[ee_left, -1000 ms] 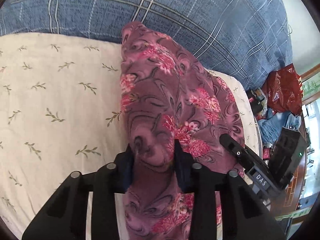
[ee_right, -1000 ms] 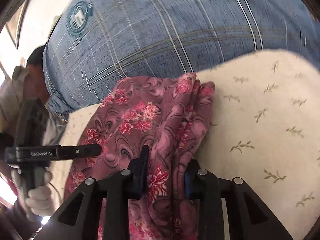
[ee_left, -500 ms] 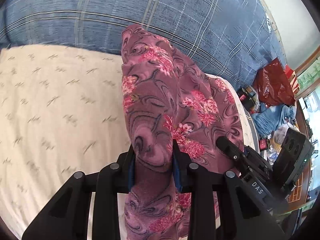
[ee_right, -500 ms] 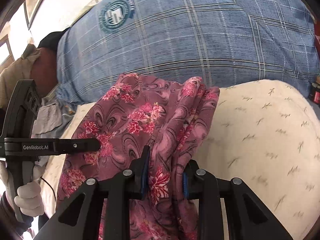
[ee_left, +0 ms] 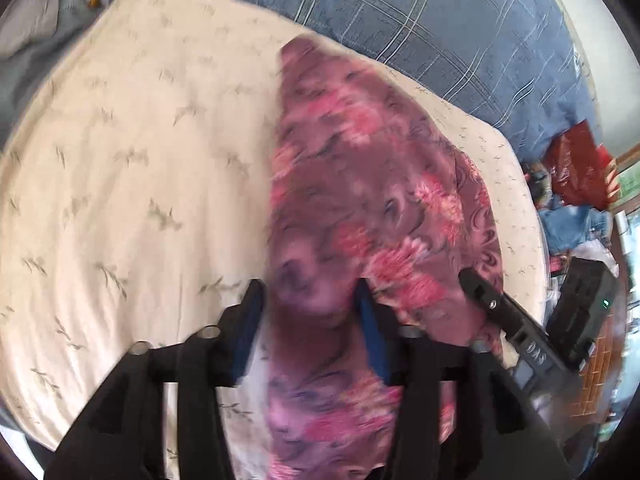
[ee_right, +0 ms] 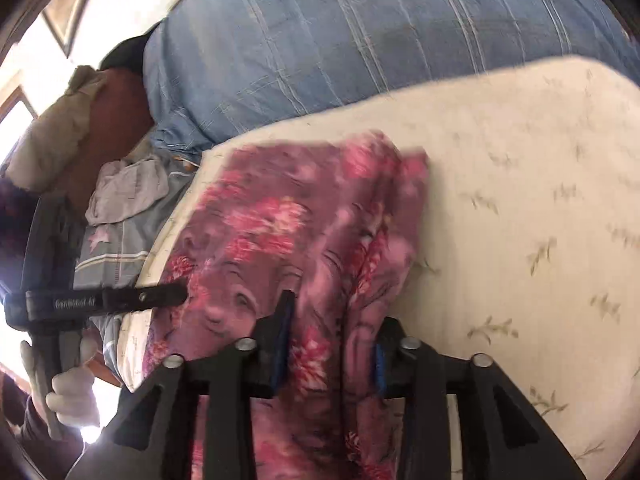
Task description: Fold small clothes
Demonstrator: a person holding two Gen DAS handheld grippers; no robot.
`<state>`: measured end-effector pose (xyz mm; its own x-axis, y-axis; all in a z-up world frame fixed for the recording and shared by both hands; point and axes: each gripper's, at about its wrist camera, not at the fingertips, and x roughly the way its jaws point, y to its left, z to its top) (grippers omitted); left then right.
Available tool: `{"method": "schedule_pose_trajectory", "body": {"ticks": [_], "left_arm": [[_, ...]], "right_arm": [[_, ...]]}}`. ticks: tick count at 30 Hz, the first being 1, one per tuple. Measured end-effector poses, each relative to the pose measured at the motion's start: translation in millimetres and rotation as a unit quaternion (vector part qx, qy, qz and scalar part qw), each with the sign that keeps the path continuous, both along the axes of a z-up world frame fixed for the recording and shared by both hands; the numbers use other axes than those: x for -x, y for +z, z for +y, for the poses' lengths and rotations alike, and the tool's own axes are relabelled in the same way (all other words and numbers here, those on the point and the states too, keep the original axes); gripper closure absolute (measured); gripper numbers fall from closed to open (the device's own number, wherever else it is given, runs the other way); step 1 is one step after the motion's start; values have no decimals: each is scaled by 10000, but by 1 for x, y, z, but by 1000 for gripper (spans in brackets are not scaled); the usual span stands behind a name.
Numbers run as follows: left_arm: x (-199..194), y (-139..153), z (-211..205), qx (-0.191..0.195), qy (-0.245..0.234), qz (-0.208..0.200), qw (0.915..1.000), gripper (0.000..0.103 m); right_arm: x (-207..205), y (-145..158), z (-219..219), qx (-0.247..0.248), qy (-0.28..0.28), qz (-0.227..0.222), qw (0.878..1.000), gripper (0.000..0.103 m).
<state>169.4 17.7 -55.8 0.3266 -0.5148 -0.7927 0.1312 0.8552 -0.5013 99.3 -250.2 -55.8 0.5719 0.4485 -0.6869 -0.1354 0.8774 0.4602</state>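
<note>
A purple garment with pink flowers (ee_left: 360, 200) lies in a folded heap on the cream leaf-print sheet (ee_left: 120, 200). My left gripper (ee_left: 308, 296) straddles its near end; its jaws are opening, and a gap shows beside the left pad. In the right wrist view the same garment (ee_right: 280, 232) runs between the fingers of my right gripper (ee_right: 334, 316), whose jaws are also opening, the cloth loose between the pads. The right gripper's finger (ee_left: 496, 304) shows beside the garment's right edge. A white-gloved hand (ee_right: 68, 396) holds the left gripper (ee_right: 120, 300) at the garment's left edge.
A blue checked quilt (ee_left: 440, 40) lies beyond the sheet. A red bag (ee_left: 580, 168) and blue cloth (ee_left: 572, 224) sit off the bed's right side. Grey and beige clothes (ee_right: 128, 192) are piled at the sheet's left end.
Both grippers slid the garment off the blue quilt's edge and further onto the cream sheet. Both pairs of jaws have widened, the left more, and no longer pinch the cloth.
</note>
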Motion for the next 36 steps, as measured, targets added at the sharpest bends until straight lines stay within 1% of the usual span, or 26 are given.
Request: {"method": "schedule_pose_trajectory", "body": {"ticks": [2, 3, 5, 7, 10, 12, 13, 14, 15, 18, 19, 20, 21, 22, 23, 24, 25, 26, 27, 28, 30, 31, 32, 33, 34, 36], "left_arm": [[2, 2, 13, 207, 12, -7, 9998, 47], [3, 6, 16, 200, 12, -89, 9998, 47], [1, 16, 19, 98, 49, -318, 9994, 48], [-6, 29, 13, 8, 22, -570, 9984, 48], [-25, 35, -7, -71, -87, -637, 9979, 48], [-39, 33, -24, -215, -146, -610, 9978, 48], [-46, 33, -32, -344, -171, -566, 9977, 48], [-53, 34, -39, -471, -192, -559, 9971, 48], [-55, 36, -43, -523, -199, -590, 9967, 48], [-64, 39, -47, -602, -177, -819, 9947, 48], [-67, 35, -46, -641, -162, -808, 9945, 45], [-71, 28, -47, -653, -170, -733, 9950, 41], [-74, 20, -39, -619, -168, -613, 9961, 37], [-81, 10, -43, -632, -176, -526, 9965, 34], [-86, 4, -47, -721, -208, -472, 9961, 31], [-88, 0, -48, -764, -226, -440, 9958, 29], [-88, 2, -46, -693, -207, -444, 9964, 29], [-86, 5, -44, -665, -193, -458, 9966, 30], [-83, 10, -40, -645, -184, -506, 9965, 30], [-76, 16, -35, -657, -192, -593, 9959, 30], [-59, 29, -27, -691, -242, -807, 9940, 31], [-48, 34, -23, -701, -279, -927, 9928, 31], [-41, 35, -21, -700, -316, -1005, 9920, 31], [-33, 35, -20, -712, -376, -1069, 9910, 31], [-23, 29, -22, -830, -454, -1111, 9893, 31], [-16, 13, -30, -1117, -546, -1065, 9865, 28]], "right_arm": [[1, 1, -11, -333, -164, 103, 9993, 65], [2, 4, -16, -394, -249, 98, 9989, 65], [5, 19, -27, -358, -560, -102, 9977, 62], [4, 28, -34, -480, -753, -288, 9956, 62], [-19, 31, -29, -694, -657, -297, 9950, 62], [-41, 23, -21, -514, -533, -131, 9972, 62], [-51, 15, -14, -295, -519, 96, 9982, 70], [-61, 8, -9, -237, -430, 304, 9983, 95], [-66, 5, -7, -352, -284, 334, 9984, 95], [-54, 26, -10, -529, -137, -306, 9980, 96], [-50, 29, -15, -563, -204, -418, 9973, 96], [-48, 26, -19, -626, -275, -420, 9968, 96], [-50, 18, -23, -653, -361, -313, 9967, 96], [-54, 2, -28, -576, -504, -65, 9970, 98], [-57, -10, -32, -616, -554, 77, 9965, 99], [-57, -22, -41, -1053, -587, 145, 9926, 100], [-56, -24, -47, -1326, -660, 205, 9888, 100], [-53, -22, -53, -1504, -787, 254, 9852, 95], [-51, -19, -56, -1498, -853, 222, 9848, 89], [-45, -11, -59, -1403, -926, 159, 9856, 88], [-36, 3, -56, -1442, -742, 11, 9868, 88], [-27, 14, -51, -1489, -446, -192, 9877, 88], [-19, 21, -47, -1410, -244, -335, 9891, 88], [-10, 28, -39, -1236, 1, -475, 9912, 88], [-3, 30, -28, -1052, 203, -558, 9927, 88], [3, 23, -5, -504, 522, -571, 9957, 88]]}}
